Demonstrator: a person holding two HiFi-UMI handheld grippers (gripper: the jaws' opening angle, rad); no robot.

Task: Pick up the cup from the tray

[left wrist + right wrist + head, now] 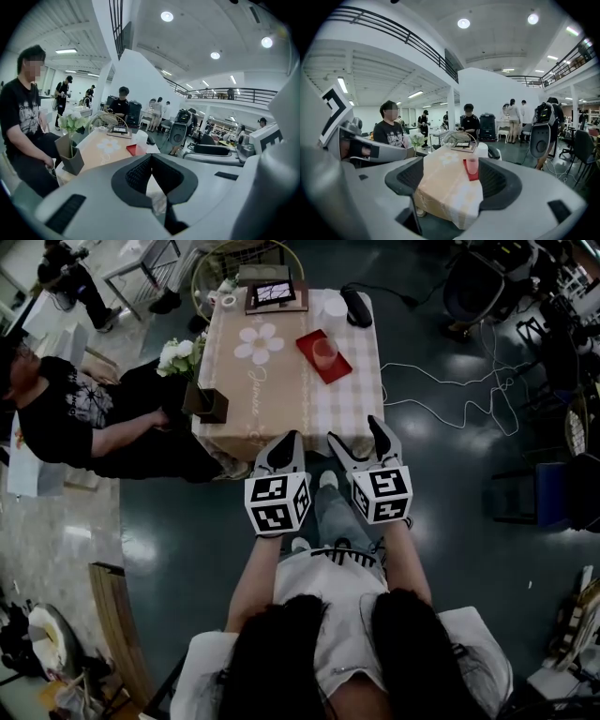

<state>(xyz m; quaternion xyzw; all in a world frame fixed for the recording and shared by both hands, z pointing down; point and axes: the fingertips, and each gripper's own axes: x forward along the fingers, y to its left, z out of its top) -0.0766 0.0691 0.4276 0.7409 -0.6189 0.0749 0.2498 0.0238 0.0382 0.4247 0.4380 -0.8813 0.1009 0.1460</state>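
Note:
A translucent pink cup [325, 352] stands on a small red tray [314, 337] on the cloth-covered table [281, 390], toward its right side. Both grippers hover over the floor short of the table's near edge, well away from the cup. My left gripper [288, 439] has its fingers together with nothing in them; in the left gripper view its jaws [151, 157] meet at the tips and the tray [131, 150] shows just beyond. My right gripper [354, 432] stands wide open and empty. In the right gripper view the cup [472, 165] and tray [469, 175] appear between its jaws [454, 179], far ahead.
A dark box vase [208, 403] with white flowers [181, 354] sits at the table's left edge. A framed tablet [275, 294], a white cylinder [335, 307] and a black object [357, 307] lie at the far end. A person [75, 418] sits left of the table. Cables [469, 390] trail on the floor to the right.

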